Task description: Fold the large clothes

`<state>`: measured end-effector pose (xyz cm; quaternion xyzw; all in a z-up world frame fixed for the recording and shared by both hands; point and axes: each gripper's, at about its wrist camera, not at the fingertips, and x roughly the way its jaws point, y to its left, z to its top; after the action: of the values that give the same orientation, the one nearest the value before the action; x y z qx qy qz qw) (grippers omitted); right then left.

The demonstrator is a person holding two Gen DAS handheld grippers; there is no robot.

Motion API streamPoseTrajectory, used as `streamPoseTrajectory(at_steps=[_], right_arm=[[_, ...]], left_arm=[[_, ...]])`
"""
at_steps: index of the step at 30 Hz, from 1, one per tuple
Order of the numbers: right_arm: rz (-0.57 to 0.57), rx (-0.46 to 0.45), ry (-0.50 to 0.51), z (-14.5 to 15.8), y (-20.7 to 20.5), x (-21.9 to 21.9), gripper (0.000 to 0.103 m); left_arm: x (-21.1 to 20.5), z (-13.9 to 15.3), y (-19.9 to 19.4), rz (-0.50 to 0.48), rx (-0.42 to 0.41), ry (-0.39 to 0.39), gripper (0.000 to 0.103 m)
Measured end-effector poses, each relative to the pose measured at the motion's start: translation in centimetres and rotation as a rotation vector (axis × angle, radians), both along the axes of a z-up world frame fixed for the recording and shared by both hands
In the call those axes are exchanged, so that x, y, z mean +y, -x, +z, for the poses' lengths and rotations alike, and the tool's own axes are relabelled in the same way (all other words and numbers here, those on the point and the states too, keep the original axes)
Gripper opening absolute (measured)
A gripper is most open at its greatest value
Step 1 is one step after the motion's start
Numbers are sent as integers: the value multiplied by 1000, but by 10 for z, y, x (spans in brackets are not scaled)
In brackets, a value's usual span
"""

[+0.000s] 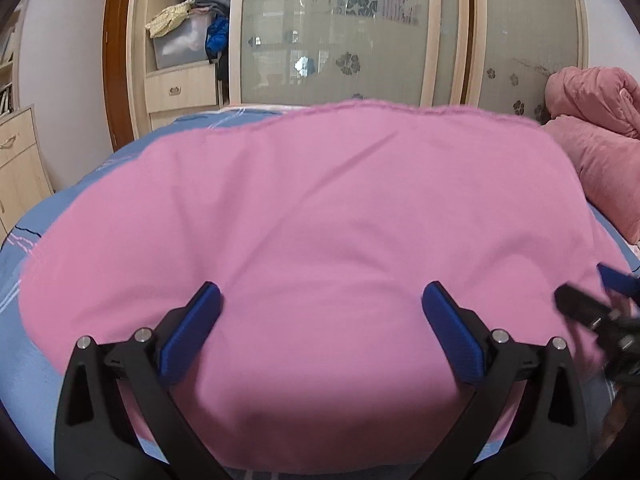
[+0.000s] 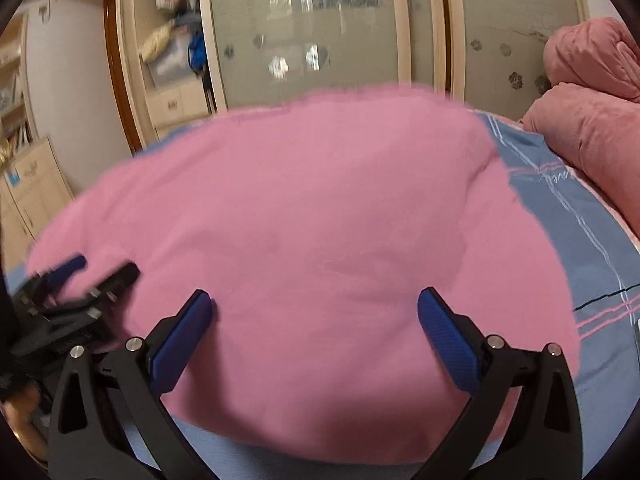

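A large pink garment (image 1: 312,220) lies spread flat on a bed with a blue sheet (image 1: 36,380); it also fills the right wrist view (image 2: 312,220). My left gripper (image 1: 322,300) hovers over its near part, jaws wide open and empty. My right gripper (image 2: 314,304) is also wide open and empty above the garment's near part. The right gripper shows blurred at the right edge of the left wrist view (image 1: 600,304). The left gripper shows blurred at the left of the right wrist view (image 2: 80,280).
A pink folded quilt and pillow (image 1: 600,140) lie at the bed's right side, also in the right wrist view (image 2: 592,100). A wardrobe with frosted sliding doors (image 1: 340,32) stands behind the bed. Open shelves with clothes (image 1: 188,20) and a wooden cabinet (image 1: 16,160) stand at left.
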<state>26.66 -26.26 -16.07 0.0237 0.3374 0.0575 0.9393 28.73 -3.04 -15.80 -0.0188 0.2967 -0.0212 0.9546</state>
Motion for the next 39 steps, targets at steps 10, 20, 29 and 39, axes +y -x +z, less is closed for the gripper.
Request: streamPoseTrajectory(at_steps=[10, 20, 29, 39], right_arm=[[-5, 4, -4, -11, -5, 3, 102], [-8, 4, -12, -18, -7, 5, 102], [-74, -123, 0, 77, 57, 15, 102], [-67, -257, 129, 163, 152, 53, 102]], left_arm=[[-5, -9, -4, 6, 18, -18, 101], [-4, -13, -8, 11, 25, -27, 101], [15, 67, 61, 66, -103, 73, 101], [6, 136, 156, 70, -224, -5, 101]])
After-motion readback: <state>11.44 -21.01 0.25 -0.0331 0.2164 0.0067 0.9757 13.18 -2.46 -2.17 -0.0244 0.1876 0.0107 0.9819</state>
